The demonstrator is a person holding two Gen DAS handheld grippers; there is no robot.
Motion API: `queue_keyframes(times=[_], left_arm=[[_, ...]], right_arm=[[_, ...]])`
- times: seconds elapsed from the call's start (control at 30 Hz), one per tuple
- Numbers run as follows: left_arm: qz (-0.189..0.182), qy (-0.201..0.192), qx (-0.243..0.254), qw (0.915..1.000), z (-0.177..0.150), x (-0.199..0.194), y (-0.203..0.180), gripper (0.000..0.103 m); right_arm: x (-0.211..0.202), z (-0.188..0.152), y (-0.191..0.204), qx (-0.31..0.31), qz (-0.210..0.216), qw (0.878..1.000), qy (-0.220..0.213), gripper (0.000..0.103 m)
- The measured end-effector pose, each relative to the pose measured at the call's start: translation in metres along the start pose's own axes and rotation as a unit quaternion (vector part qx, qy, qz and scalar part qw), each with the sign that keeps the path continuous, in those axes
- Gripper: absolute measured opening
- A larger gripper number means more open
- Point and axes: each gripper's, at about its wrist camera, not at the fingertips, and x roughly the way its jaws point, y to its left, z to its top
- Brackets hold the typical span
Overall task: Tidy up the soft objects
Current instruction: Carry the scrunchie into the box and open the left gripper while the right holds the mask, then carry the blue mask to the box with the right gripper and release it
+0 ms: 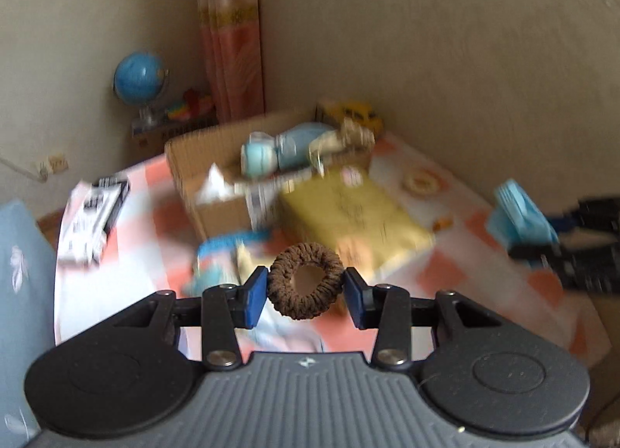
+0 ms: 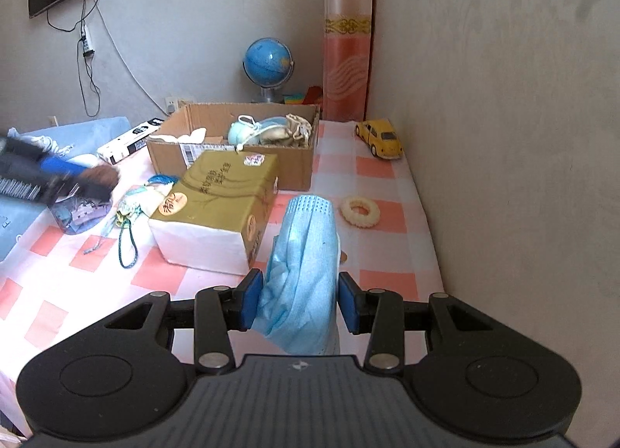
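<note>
Gripped edge-on, a brown scrunchie (image 1: 306,280) sat in the left hand-held gripper (image 1: 306,295); the right hand-held gripper (image 2: 297,299) pinched a limp mask (image 2: 301,273). Both looked light and squashy above the tabletop (image 2: 387,223), short of the box (image 2: 232,146).

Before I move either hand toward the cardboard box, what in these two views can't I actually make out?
- Box contents: cardboard box wall hides its floor in the right wrist view; motion blur smears it in the left wrist view.
- Left gripper: a blurred streak at the right wrist view's left edge.
- Blue face mask: its lower end is hidden behind the right gripper body.
- Print on the yellow carton: too small.
</note>
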Motion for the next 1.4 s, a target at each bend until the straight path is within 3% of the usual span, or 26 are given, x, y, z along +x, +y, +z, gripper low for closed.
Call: queue_keyframes(times=[0.3,0.4,0.47,0.5,0.77,1.07,1.4], left_arm=[[0.027,-0.020,0.014,0.9994,0.069,0.057,0.021,0.041],[0.035,-0.032,-0.002,0.9989,0.082,0.077,0.028,0.046],[0.039,-0.039,-0.007,0.9985,0.087,0.085,0.033,0.069],[0.044,-0.040,-0.009,0.9982,0.087,0.088,0.033,0.073],[0.028,-0.026,-0.004,0.9993,0.057,0.062,0.030,0.094],[0.022,-0.003,-0.001,0.9998,-0.004,0.007,0.020,0.097],[0.015,-0.025,0.002,0.9996,-0.020,-0.019,0.031,0.097]], right_arm=[[0.001,0.002,-0.003,0.001,0.001,1.000,0.005,0.047],[0.005,0.004,-0.005,0.004,0.000,1.000,0.009,0.047],[0.008,0.005,-0.005,0.004,-0.001,1.000,0.010,0.047],[0.009,0.005,-0.004,0.005,-0.001,1.000,0.010,0.047],[0.014,0.012,0.003,-0.004,0.000,1.000,0.011,0.047],[0.020,0.039,0.016,-0.025,0.024,0.999,0.005,0.047],[0.043,0.088,0.036,-0.035,0.047,0.998,0.011,0.047]])
